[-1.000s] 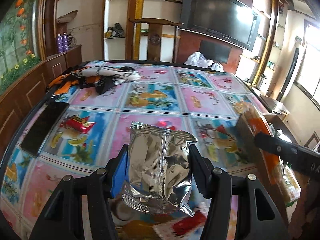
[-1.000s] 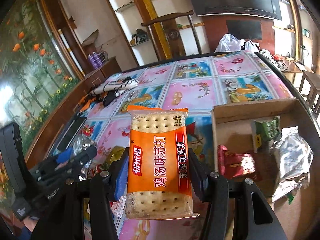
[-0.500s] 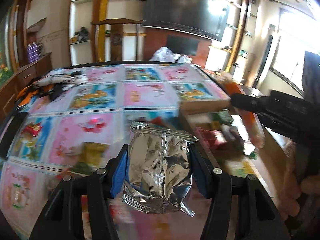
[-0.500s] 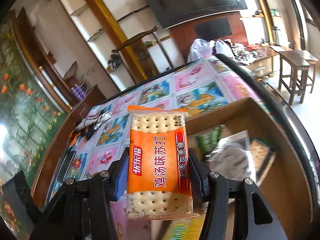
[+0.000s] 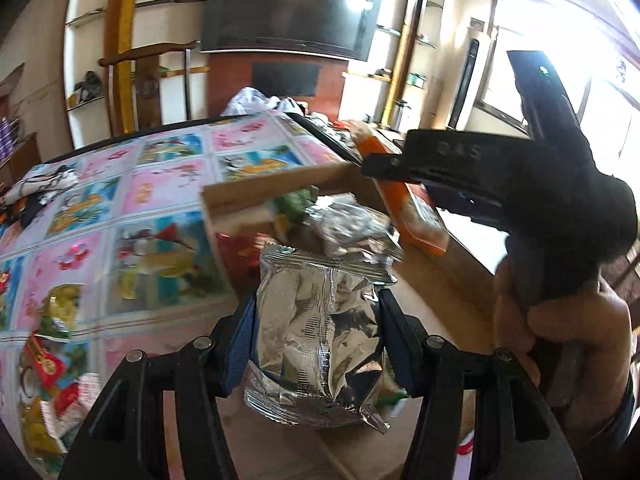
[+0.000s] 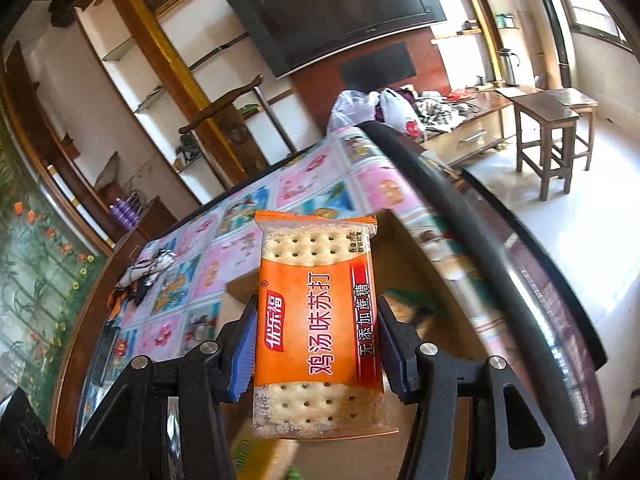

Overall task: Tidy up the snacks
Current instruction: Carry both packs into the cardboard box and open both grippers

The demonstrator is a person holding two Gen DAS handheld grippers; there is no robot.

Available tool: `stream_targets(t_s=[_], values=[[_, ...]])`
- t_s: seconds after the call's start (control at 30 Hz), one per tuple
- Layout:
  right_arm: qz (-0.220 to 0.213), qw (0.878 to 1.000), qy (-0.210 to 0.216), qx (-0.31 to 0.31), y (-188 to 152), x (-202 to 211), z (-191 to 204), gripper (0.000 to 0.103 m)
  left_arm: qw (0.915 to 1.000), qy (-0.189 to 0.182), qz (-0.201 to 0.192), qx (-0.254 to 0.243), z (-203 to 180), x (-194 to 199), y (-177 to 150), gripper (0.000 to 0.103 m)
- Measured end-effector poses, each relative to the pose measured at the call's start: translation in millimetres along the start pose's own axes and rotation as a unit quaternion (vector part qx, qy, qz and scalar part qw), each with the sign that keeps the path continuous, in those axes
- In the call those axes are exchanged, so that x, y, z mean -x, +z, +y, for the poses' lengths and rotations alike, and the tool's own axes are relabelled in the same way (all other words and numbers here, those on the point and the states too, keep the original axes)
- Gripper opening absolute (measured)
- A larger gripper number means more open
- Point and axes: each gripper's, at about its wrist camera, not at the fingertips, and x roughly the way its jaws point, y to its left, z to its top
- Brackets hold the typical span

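Observation:
My left gripper [image 5: 316,340] is shut on a crinkled silver foil packet [image 5: 320,332], held over the near part of an open cardboard box [image 5: 264,194]. Inside the box lie several snack packets, among them another silver one [image 5: 352,224] and a green one [image 5: 294,202]. My right gripper [image 6: 316,340] is shut on an orange cracker packet [image 6: 318,328], held above the same cardboard box [image 6: 404,248]. The left wrist view also shows that cracker packet [image 5: 412,210] over the box's right side, with the right gripper's black body and a hand [image 5: 560,320] behind it.
The box sits on a table with a colourful fruit-print cloth [image 5: 160,184]. Loose snack packets [image 5: 52,352] lie on the cloth at the left. A bundle of cloth [image 6: 148,272] rests at the table's far side. A wooden stool [image 6: 552,128] stands on the floor to the right.
Both grippers have swung to the right with their packets, from over the tablecloth to over the cardboard box. The grips have not changed.

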Motion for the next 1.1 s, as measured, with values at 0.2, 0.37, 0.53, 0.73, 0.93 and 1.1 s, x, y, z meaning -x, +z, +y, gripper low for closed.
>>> stream_targets(t_s=[0.2,0.37,0.53,0.73,0.93,1.1], values=[[0.024,0.999,-0.025,0.001,-1.6,-6.6,-16.0,0.057,0.9996,-0.005,-0.001,-0.027,-24.7,-6.2,-7.1,0.057],[0.045,0.998,-0.044,-0.007,-4.7,-15.4,-24.6,0.057,0.999,-0.001,-0.007,-0.045,-32.6,-7.2,-12.3,0.058],[0.064,0.996,-0.062,-0.006,-7.4,-21.8,-26.5,0.057,0.9986,-0.002,-0.012,-0.051,-32.8,-8.7,-13.8,0.058],[0.07,0.995,-0.066,0.004,-9.0,-23.7,-22.9,0.057,0.9979,0.001,-0.016,-0.063,-37.2,-7.7,-15.8,0.058],[0.071,0.995,-0.069,0.005,-9.1,-24.2,-20.4,0.057,0.9976,0.004,-0.019,-0.067,-39.3,-6.3,-17.0,0.058],[0.07,0.995,-0.069,0.005,-9.2,-23.9,-20.4,0.058,0.9973,0.006,-0.021,-0.07,-40.9,-4.8,-17.3,0.058]])
